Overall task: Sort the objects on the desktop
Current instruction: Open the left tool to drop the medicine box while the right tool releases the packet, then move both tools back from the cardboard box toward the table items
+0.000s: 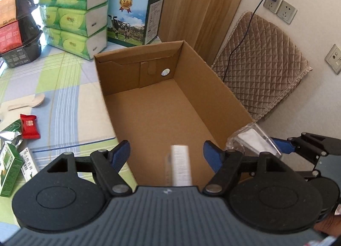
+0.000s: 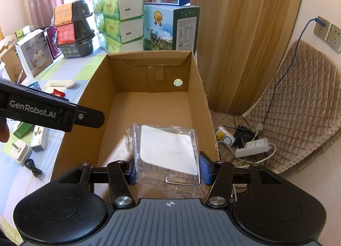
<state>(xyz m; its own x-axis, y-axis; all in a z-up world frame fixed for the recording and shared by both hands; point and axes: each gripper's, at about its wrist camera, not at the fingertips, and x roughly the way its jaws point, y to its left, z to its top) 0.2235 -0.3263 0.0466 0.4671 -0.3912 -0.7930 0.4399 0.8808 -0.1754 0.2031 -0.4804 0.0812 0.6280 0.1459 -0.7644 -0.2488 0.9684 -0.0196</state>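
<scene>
Left edge of the checked tablecloth (image 1: 64,88): a green carton (image 1: 8,170), a crumpled foil wrapper (image 1: 9,136), a glossy red sachet (image 1: 29,126) and a pale, smooth spoon (image 1: 27,102) lie loose and apart from one another. Behind them, three tiers of soft green tissue packs (image 1: 74,17) sit beside a printed milk carton (image 1: 136,17) with a cow picture.

Centre: an open corrugated cardboard box (image 1: 213,79), rectangular, matte brown, with a round hole in its far wall. The left gripper (image 1: 166,153) hovers over the near end of the box, its blue ribbed pads spread wide and holding nothing. Between them a blurred white, printed strip-shaped item (image 1: 180,163) is seen inside the box; whether it is resting or in the air cannot be told.

Right: the right gripper (image 2: 169,170) pinches a clear rigid plastic case (image 2: 168,154), wrapped in crinkly film, holding a flat white rounded-corner square. The case sits above the near right part of the box. Beyond the box, a quilted tan chair cover (image 2: 302,105) and a white power strip (image 2: 251,146) on the floor.
</scene>
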